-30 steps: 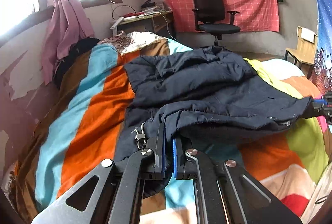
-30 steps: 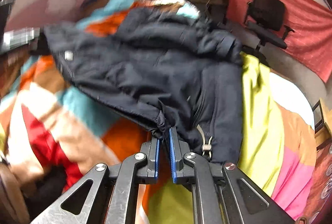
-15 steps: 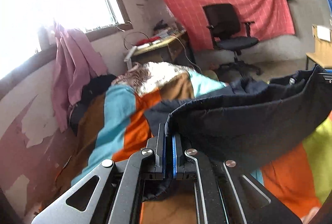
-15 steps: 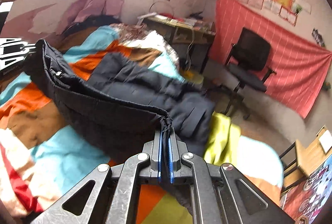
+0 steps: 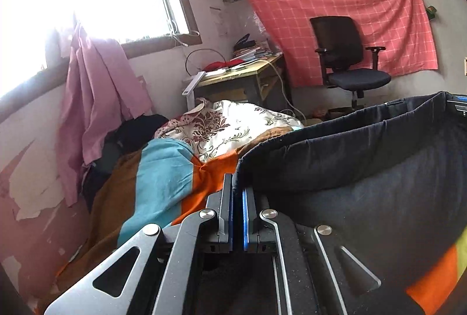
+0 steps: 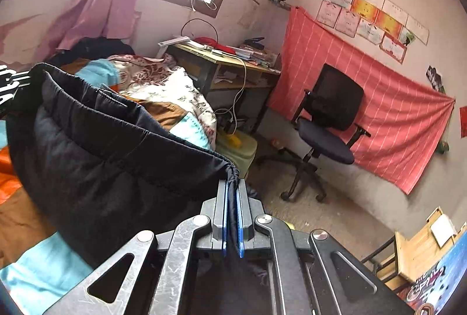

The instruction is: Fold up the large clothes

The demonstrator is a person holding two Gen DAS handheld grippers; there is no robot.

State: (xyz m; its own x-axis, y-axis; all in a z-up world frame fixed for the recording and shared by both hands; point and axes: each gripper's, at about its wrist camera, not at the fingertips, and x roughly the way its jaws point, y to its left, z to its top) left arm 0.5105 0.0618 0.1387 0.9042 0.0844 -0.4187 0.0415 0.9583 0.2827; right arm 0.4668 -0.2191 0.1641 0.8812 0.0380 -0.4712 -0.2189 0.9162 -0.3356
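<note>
A dark navy padded jacket point(image 5: 364, 178) hangs in the air above the bed, stretched between my two grippers. My left gripper point(image 5: 238, 183) is shut on one corner of its hem. My right gripper point(image 6: 232, 186) is shut on the gathered hem at the other corner of the jacket point(image 6: 102, 151). The jacket sags in a curve between them. In the left wrist view the right gripper point(image 5: 458, 103) shows at the far right edge, and in the right wrist view the left gripper point(image 6: 8, 81) shows at the far left. The jacket's lower part is hidden.
Below is a bed with a striped orange, blue and brown cover point(image 5: 163, 183) and a floral quilt point(image 5: 227, 125). A desk point(image 6: 221, 64), a black office chair point(image 6: 329, 122), a wooden chair point(image 6: 423, 250) and a pink curtain point(image 5: 96, 99) stand around it.
Both grippers have lifted the jacket off the bed and raised it higher. The views have tilted up from the bed toward the window, desk and wall.
</note>
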